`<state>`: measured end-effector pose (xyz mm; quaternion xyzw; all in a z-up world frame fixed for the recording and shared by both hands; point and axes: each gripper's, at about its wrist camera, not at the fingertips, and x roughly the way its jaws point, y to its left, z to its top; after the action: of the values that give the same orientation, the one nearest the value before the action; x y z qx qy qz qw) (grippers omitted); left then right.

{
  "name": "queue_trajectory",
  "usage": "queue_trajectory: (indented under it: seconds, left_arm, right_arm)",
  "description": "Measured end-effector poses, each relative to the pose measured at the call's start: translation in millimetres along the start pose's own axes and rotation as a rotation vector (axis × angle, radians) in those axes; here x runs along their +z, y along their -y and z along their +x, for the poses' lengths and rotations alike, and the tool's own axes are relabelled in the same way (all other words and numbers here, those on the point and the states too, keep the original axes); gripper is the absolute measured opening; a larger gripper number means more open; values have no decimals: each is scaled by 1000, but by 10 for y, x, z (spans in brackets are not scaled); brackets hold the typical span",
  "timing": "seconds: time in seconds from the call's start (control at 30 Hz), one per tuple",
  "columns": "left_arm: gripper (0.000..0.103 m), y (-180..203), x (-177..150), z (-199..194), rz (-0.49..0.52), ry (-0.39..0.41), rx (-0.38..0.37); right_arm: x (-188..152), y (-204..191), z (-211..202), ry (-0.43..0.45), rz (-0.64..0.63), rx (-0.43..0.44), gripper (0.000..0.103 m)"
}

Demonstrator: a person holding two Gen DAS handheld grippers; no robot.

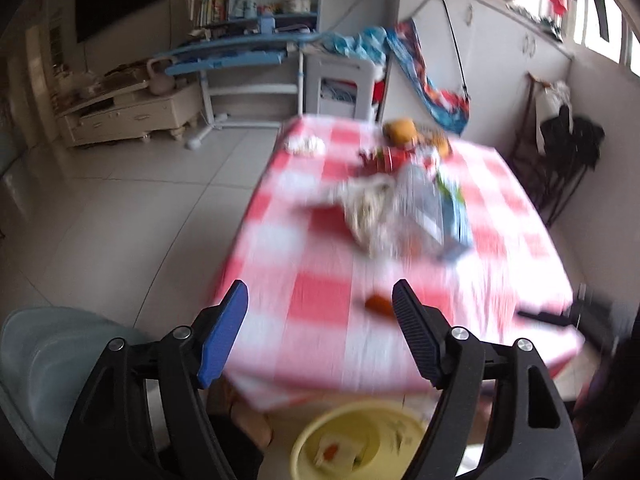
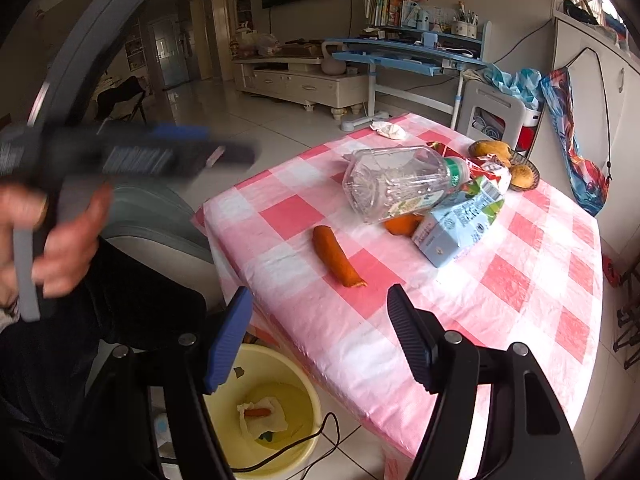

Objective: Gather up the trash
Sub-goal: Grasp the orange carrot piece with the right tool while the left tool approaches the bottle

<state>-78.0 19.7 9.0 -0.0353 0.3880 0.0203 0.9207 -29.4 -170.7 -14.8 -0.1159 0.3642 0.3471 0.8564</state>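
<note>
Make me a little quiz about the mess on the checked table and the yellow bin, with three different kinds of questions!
1. True or false: the clear plastic bottle stands upright on the table.
2. Pick one. What lies in the yellow bin on the floor? A) crumpled white paper B) a shoe C) a book
3. Fill in: the long orange piece lies on the table nearest the ___ gripper.

Key: 1 false, it lies on its side. 2 A. 3 right; its jaws are open with nothing between them.
</note>
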Motion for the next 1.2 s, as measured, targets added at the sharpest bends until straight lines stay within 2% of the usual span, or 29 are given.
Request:
queue_trajectory:
  seconds: [0.13,0.23,0.3,0.4,0.47,0.63,1.2]
  left_arm:
    - [78,137,384,124,34,64,-1]
    - [79,197,471,222,48,84,6]
    - [79,187,421,355,38,75,-6]
    - [79,203,323,573,46,-12,19]
    - [79,209,338,576,37,-2,4]
    - [86,277,329,500,78,49,37]
    - [87,199,318,586,56,3,21]
  right_arm:
    - [35,-64,55,23,-7,-10,67]
    - [61,-89,98,29,-10,-17,67]
    - [76,-121,135,29,-19,-23,68]
    - [89,-170,179,27,-38,-39,71]
    - [98,-200,205,23,-49,-39,72]
    - [109,-263,223,22,-75,-41,75]
    - [91,-304,280,13,-78,-43,78]
